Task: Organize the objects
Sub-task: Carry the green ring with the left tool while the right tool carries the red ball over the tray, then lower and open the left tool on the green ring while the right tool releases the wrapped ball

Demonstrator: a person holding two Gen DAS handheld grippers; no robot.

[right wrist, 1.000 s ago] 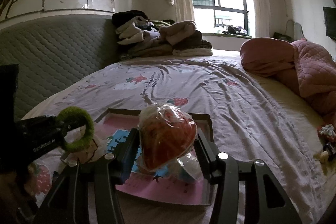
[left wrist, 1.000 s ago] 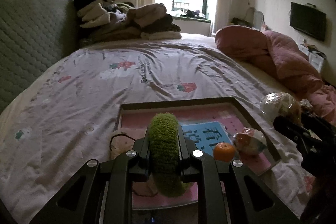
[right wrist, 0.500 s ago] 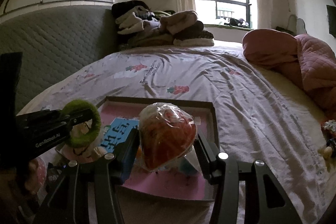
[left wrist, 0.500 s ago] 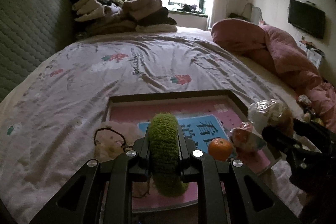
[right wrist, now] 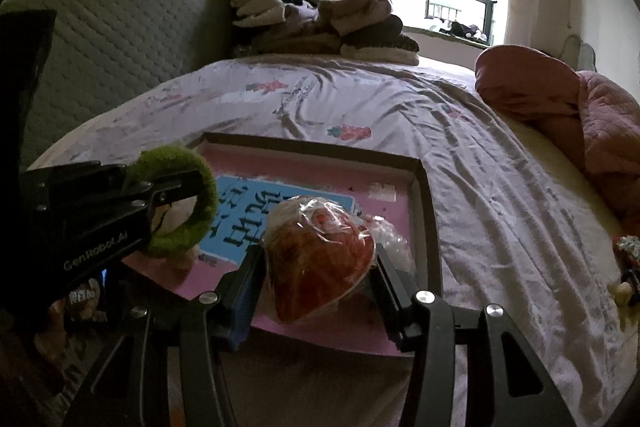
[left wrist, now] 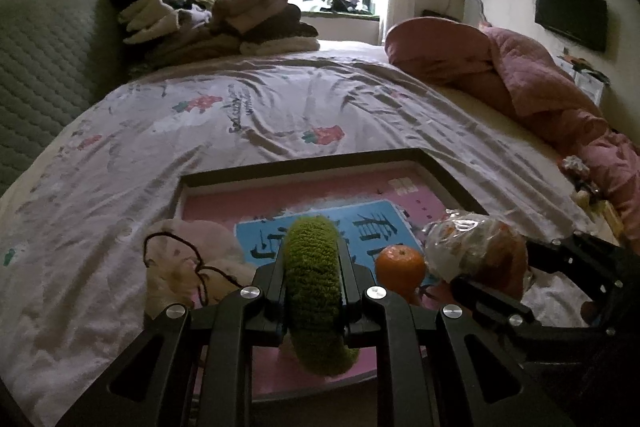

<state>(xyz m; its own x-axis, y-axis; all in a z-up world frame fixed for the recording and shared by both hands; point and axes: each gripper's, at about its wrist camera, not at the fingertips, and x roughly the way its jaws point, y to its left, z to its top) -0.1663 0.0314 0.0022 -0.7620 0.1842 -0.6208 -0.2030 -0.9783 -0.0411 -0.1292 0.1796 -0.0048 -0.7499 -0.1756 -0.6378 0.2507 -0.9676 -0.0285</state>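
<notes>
Left wrist view: we find the left tongs (left wrist: 314, 291) clenched on a green ring (left wrist: 316, 291), held edge-on. The tray (left wrist: 304, 167) lies directly ahead of and below both tongs, its long side running across our line of approach. An orange (left wrist: 400, 269) sits in the tray just right of the left tongs; a beige pouch (left wrist: 188, 263) lies at its left edge.

The right tongs (right wrist: 320, 259) are grasping a wrapped red bundle (right wrist: 320, 255), poised over the tray's near right part. We judge both loads ready for lowering, the right hand nearer the free right corner.

Right wrist view alone shows the ring's open loop (right wrist: 180, 203); the orange is hidden there.
</notes>
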